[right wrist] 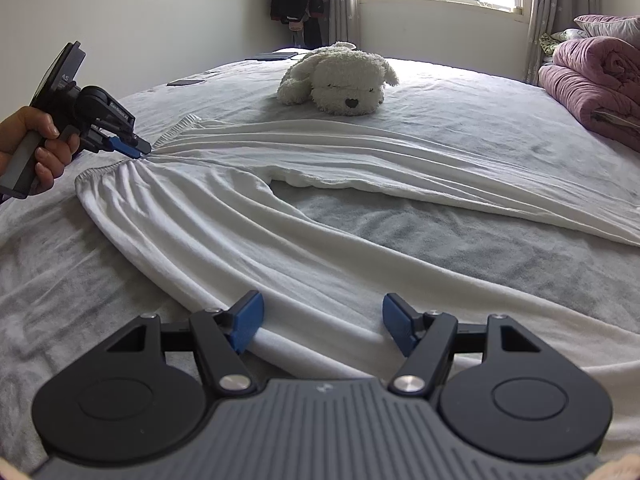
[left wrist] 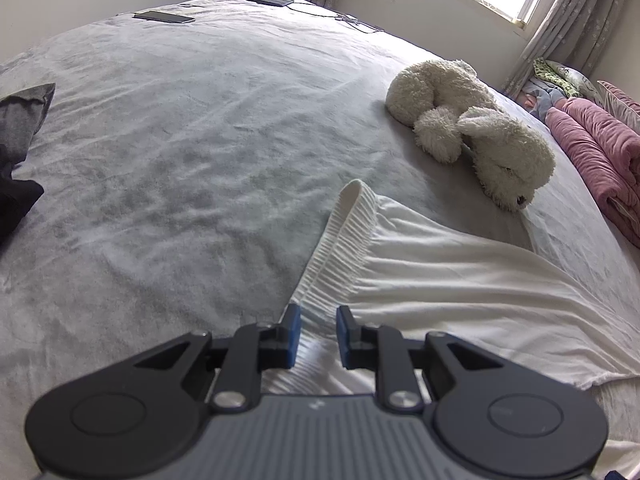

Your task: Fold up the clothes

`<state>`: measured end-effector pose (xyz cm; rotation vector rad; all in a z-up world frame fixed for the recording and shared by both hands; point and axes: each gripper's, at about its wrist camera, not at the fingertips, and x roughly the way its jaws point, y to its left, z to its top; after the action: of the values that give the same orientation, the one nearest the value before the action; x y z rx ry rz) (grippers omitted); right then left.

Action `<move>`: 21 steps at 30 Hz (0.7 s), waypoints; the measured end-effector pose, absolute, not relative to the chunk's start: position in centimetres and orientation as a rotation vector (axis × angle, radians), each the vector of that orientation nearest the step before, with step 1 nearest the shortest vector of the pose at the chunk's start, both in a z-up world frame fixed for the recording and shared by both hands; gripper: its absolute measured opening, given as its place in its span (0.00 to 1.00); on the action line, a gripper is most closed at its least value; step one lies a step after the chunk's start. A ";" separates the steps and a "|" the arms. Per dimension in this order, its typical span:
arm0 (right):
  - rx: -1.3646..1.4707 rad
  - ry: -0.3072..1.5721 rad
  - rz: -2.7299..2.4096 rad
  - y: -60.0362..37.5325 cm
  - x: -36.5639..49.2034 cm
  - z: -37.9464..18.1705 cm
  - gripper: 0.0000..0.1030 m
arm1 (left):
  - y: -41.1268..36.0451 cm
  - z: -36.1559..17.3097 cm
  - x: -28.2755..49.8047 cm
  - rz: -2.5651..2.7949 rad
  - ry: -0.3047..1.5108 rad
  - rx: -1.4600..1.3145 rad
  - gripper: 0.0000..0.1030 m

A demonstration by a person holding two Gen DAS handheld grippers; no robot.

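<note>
White trousers [right wrist: 280,208] lie spread on the grey bed sheet [right wrist: 460,92], legs fanned apart, elastic waistband [left wrist: 344,248] at the left. My left gripper [left wrist: 317,336] has the waistband between its blue pads and pinches it; it also shows in the right wrist view [right wrist: 138,148], held by a hand. My right gripper [right wrist: 322,326] is open, its blue pads either side of the near trouser leg [right wrist: 304,320], low over the bed.
A white plush dog [right wrist: 340,78] lies on the bed behind the trousers. Folded pink quilts [right wrist: 596,80] are stacked at the right. Dark clothing [left wrist: 16,152] lies at the left edge. Phones and cables [left wrist: 164,17] rest at the far side.
</note>
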<state>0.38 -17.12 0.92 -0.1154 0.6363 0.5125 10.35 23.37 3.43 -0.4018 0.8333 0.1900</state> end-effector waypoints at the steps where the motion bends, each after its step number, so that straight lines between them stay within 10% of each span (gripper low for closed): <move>1: -0.109 0.631 0.509 -16.8 0.6 1.1 0.68 | 23.5 3.5 10.3 0.188 0.835 -0.410 0.19; 15: -0.044 0.558 0.515 -9.8 4.5 3.5 0.68 | 27.5 4.7 7.3 0.125 0.810 -0.614 0.22; 19: -0.121 0.561 0.596 -4.4 8.1 4.8 0.32 | 27.6 5.0 6.5 0.056 0.813 -0.593 0.21; 21: -0.140 0.561 0.631 -2.0 10.3 5.7 0.32 | 27.4 5.1 6.1 0.025 0.817 -0.574 0.21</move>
<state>10.34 -1.95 5.74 -0.1399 0.5607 0.6306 6.12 27.44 5.07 -0.5742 0.8174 0.0247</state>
